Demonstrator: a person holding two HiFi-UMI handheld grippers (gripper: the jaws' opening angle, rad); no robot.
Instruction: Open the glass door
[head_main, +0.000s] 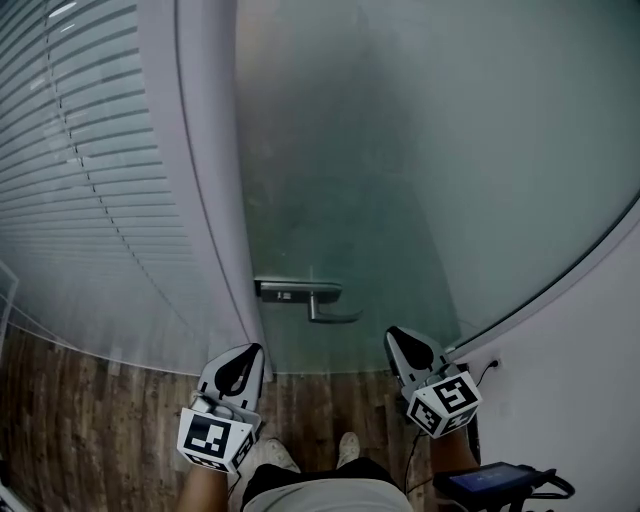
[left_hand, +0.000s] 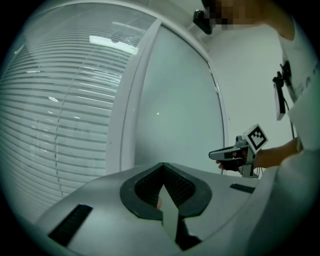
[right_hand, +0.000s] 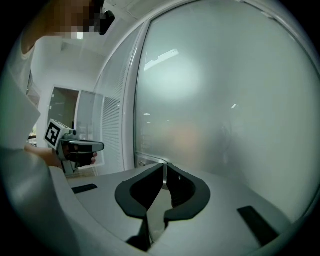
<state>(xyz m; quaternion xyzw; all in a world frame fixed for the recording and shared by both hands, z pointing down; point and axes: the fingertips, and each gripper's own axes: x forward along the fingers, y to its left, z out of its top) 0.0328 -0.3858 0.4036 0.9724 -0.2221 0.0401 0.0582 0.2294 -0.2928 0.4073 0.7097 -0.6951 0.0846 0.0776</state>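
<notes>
The frosted glass door (head_main: 400, 180) stands right in front of me, with a metal lever handle (head_main: 308, 296) near its left edge. My left gripper (head_main: 254, 350) is low and left of the handle, its jaws together and nothing between them. Just below and right of the handle is my right gripper (head_main: 394, 336), shut and empty. In the left gripper view the jaws meet at the left gripper's (left_hand: 162, 167) tip. The right gripper (right_hand: 164, 165) points at the door, with the handle plate (right_hand: 148, 161) just beyond its tip. Neither gripper touches the handle.
A white door frame (head_main: 215, 200) stands left of the glass, and beyond it a window with blinds (head_main: 90, 170). The floor (head_main: 80, 410) is wood. A white wall with a socket (head_main: 495, 362) is at the right, and a dark device (head_main: 500, 482) is low right.
</notes>
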